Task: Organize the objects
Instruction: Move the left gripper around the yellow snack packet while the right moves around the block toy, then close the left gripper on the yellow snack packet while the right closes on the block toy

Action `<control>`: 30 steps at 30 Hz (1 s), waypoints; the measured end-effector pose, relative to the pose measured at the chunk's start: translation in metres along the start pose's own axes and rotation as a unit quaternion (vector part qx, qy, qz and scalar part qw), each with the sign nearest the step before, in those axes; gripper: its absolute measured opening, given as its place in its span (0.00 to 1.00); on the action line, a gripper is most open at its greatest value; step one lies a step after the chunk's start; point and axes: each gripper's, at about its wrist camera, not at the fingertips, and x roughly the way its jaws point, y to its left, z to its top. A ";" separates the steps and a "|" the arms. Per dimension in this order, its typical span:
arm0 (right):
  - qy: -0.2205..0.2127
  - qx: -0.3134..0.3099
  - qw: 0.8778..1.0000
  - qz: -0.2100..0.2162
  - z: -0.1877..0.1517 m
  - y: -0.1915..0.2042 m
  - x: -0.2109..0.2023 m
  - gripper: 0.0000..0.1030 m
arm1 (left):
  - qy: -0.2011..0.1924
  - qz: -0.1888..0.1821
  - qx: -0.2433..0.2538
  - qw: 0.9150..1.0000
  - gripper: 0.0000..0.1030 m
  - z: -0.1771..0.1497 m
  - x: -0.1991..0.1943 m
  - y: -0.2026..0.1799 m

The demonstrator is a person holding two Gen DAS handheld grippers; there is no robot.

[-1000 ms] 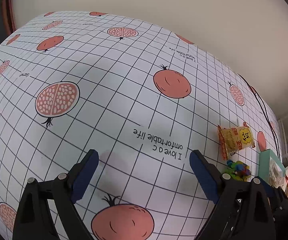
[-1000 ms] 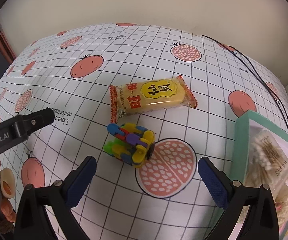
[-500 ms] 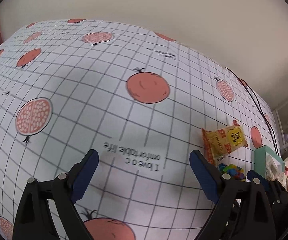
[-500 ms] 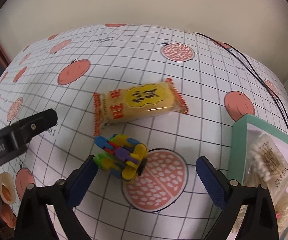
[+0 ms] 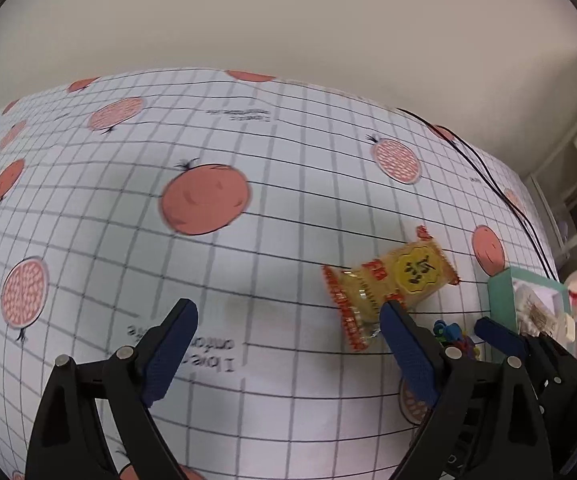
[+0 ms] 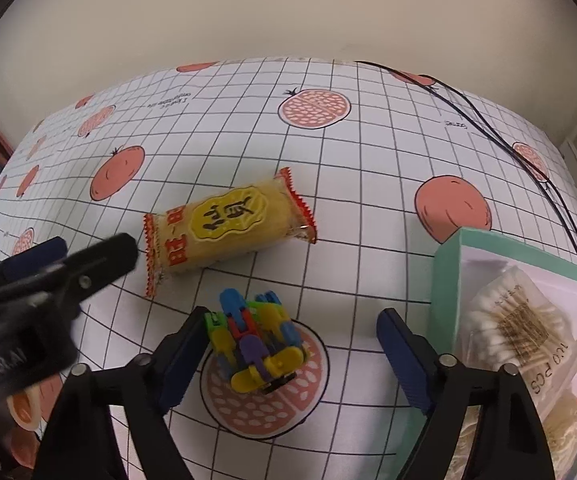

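1. Toy car [image 6: 254, 350], multicolour, sits on the tablecloth [image 6: 352, 184] between the spread fingers of the right gripper [image 6: 288, 356], against the left finger.
2. Snack packet [image 6: 228, 226] at 11 o'clock, just beside the car.
3. Teal box [image 6: 448, 276] at 3 o'clock.
4. Left gripper [image 5: 288, 344] spread, empty.

My two wrist cameras look forward and down, close over the surface [image 5: 272, 152]; both views share the snack packet [image 5: 392, 284] [image 6: 228, 228].

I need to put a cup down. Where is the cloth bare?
Bare: the cloth left of the snack pack, and the stretch between pack and far wall. Crowded: near right, where pack, toy and teal box bunch.
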 end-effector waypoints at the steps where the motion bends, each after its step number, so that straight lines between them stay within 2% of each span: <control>1: 0.000 0.001 1.000 0.002 0.001 0.000 0.000 0.82 | 0.002 -0.004 0.004 1.000 0.90 0.001 0.002 -0.003; 9: 0.003 0.013 1.000 0.017 -0.001 -0.005 -0.003 0.76 | 0.014 -0.001 0.042 0.999 0.90 0.006 0.015 -0.024; 20: 0.004 0.016 1.000 0.022 -0.002 -0.014 -0.008 0.61 | 0.003 0.023 0.083 0.996 0.90 0.016 0.022 -0.049; 30: 0.008 0.020 0.999 0.029 -0.005 -0.018 -0.009 0.58 | 0.010 0.028 0.118 0.993 0.90 0.005 0.030 -0.068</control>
